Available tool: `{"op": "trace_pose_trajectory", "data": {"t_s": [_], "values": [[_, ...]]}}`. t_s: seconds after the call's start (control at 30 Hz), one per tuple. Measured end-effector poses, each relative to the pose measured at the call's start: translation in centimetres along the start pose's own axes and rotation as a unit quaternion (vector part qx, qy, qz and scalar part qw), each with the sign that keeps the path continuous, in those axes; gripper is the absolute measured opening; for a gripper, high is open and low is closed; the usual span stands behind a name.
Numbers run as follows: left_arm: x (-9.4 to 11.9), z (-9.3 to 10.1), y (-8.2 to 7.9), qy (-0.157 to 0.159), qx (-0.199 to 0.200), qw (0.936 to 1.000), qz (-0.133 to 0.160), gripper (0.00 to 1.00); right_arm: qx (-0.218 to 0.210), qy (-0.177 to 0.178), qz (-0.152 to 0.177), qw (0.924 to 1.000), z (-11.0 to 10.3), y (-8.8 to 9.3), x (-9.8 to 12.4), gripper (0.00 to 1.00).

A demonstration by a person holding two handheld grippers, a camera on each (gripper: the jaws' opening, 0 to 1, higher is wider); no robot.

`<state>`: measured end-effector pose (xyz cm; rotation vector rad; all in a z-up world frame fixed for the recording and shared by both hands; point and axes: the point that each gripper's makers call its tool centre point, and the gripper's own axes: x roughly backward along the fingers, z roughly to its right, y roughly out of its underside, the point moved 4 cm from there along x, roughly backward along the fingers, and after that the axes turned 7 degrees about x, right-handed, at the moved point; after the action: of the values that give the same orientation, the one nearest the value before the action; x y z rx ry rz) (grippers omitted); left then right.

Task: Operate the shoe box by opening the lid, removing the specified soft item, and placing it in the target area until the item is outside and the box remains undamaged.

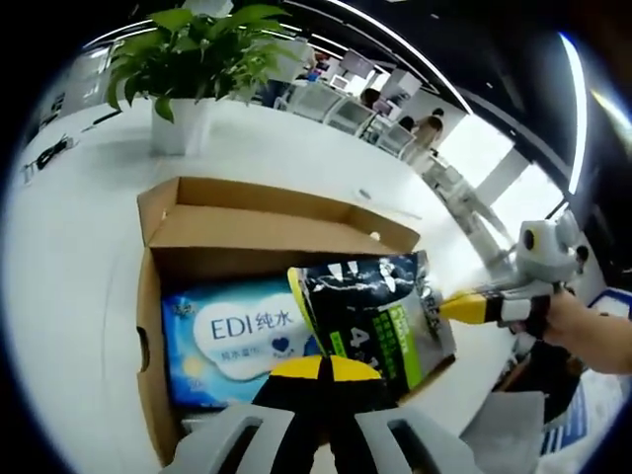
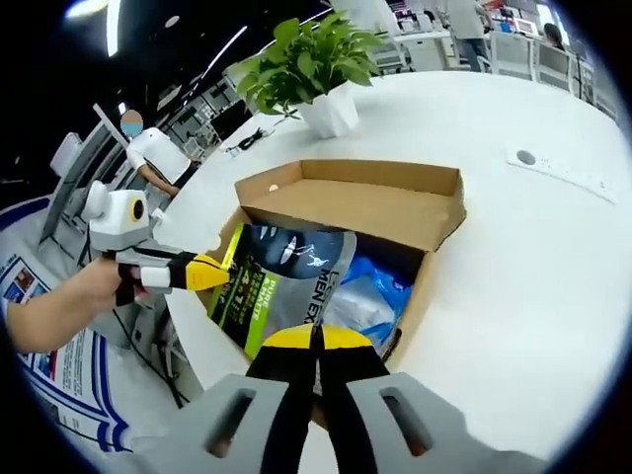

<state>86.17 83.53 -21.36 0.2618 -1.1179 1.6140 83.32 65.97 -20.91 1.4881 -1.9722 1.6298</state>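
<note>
**Pouch halfway out of the open shoe box, a claw on each side**

The removal step is in hand. The shoe box (image 1: 150, 296) sits on the white bench (image 1: 69, 296) with its lid (image 1: 276, 222) already folded back on the far side, and the cardboard looks whole.

At the left of the box, lying flat inside, is a blue pack (image 1: 232, 336) printed "EDI" with the characters 纯水. There is smaller writing under it that I cannot read.

To its right the dark pouch (image 1: 375, 296), the soft item, stands tilted on edge. Its lower part is inside the box and its top is above the rim.

The left claw (image 1: 321, 373) is pressed together on the near lower edge of the pouch, and appears to be pinching it. The right claw (image 2: 314, 341), held by a hand (image 1: 592, 336), is also pressed together on the opposite edge of the pouch.

On the pouch, the right gripper view shows "MEN EX" in white down a black panel and "PURE" on a lime-green band. The left gripper view shows a large "4" on the green. The rest is too small to read.

The next move, as I judge it, is to raise both claws together until the pouch clears the box walls. It then has to be carried sideways to the target area, which I cannot make out, without dragging on the lid or the blue pack.

A potted plant (image 1: 193, 39) stands far behind the box.
</note>
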Motion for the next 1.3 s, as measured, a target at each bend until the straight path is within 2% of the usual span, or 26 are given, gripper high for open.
{"op": "trace_pose_trajectory", "data": {"t_s": [0.43, 0.8, 1.3], "values": [[-0.1, 3.1, -0.9, 0.007, -0.019, 0.9998, 0.005, 0.0, -0.005, 0.008, 0.022, 0.9997, 1.4, -0.1, 2.9, 0.0], [-1.3, 7.3, -0.3, 0.019, -0.034, 0.9992, -0.002, 0.0, -0.014, 0.025, 0.034, 0.999, 3.4, 1.0, 6.3, 0.0], [-5.2, 13.5, 0.2, 0.043, -0.059, 0.9971, -0.023, 0.0, -0.034, 0.051, 0.045, 0.9971, 7.7, 3.6, 11.7, 0.0]]}}
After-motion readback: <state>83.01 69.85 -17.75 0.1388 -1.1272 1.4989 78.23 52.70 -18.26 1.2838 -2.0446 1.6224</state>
